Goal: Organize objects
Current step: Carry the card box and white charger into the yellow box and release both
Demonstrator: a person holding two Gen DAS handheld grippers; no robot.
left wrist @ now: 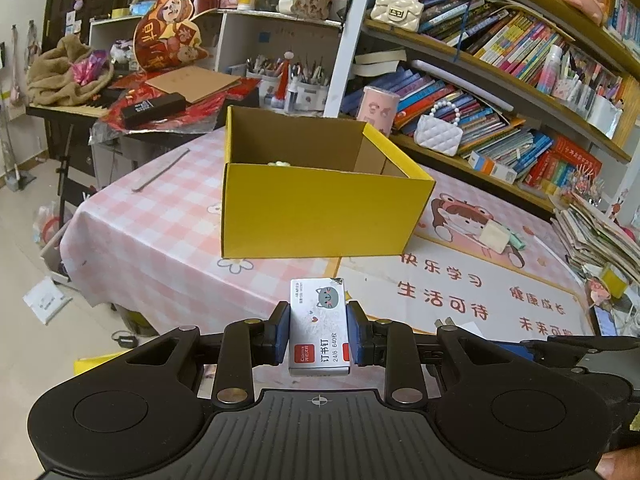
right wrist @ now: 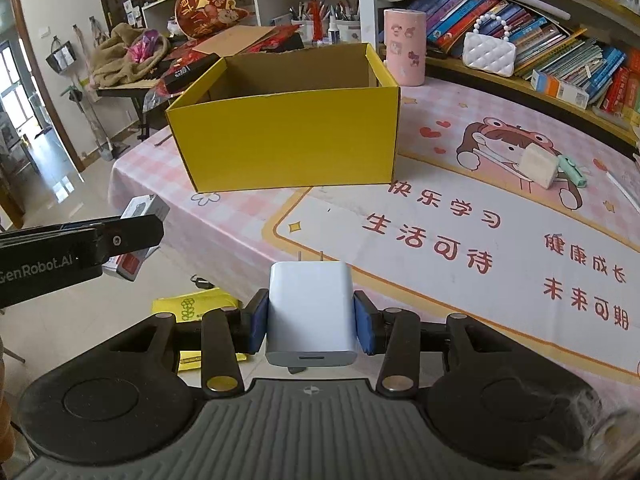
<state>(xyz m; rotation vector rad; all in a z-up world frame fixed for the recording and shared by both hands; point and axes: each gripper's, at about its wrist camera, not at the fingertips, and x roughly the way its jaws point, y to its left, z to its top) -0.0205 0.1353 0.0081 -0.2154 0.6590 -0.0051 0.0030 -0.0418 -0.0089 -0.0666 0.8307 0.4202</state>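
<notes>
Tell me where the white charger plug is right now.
In the right wrist view, the white charger plug is clamped in the right gripper, prongs pointing forward, above the table's near edge, short of the yellow box.

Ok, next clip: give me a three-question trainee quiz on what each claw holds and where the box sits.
1. True or false: the left claw is shut on a staple box.
2. What does the right claw hold? A) eraser B) white charger C) pink cup
3. Fill in: the yellow box stands on the table with its top ____.

Key: 1 true. 2 B, the white charger, prongs pointing forward. 3 open.
</notes>
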